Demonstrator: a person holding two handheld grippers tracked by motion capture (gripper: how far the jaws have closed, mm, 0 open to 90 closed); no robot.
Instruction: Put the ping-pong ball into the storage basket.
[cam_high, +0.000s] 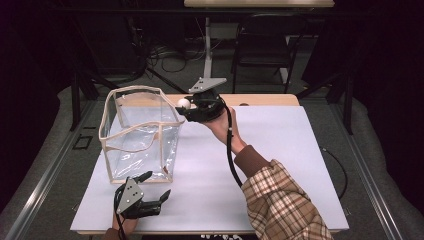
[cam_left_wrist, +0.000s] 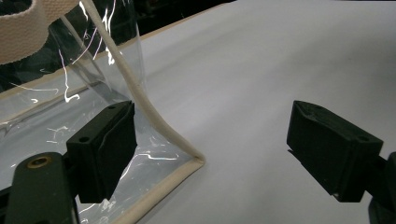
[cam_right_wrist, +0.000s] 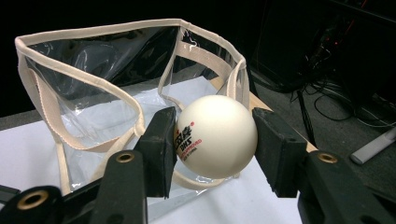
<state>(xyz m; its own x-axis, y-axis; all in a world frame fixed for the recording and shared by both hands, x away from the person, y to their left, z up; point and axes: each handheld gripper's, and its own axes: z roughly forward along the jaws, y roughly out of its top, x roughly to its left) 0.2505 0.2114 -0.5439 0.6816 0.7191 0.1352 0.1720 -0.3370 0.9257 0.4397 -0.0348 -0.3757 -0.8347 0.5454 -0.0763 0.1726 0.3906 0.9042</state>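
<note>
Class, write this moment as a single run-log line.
right tongs: shut on white ball, by bag rim | left tongs: open, at clear bag corner | ball not in bag

Right gripper (cam_high: 186, 106) raised, fingers (cam_right_wrist: 159, 149) clamped, left gripper (cam_high: 156, 187) low, fingers spread

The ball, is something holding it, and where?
Yes. The right hand-held gripper pinches the white ball by its two opposite sides, next to the clear bag. The left hand-held gripper holds nothing.
</note>
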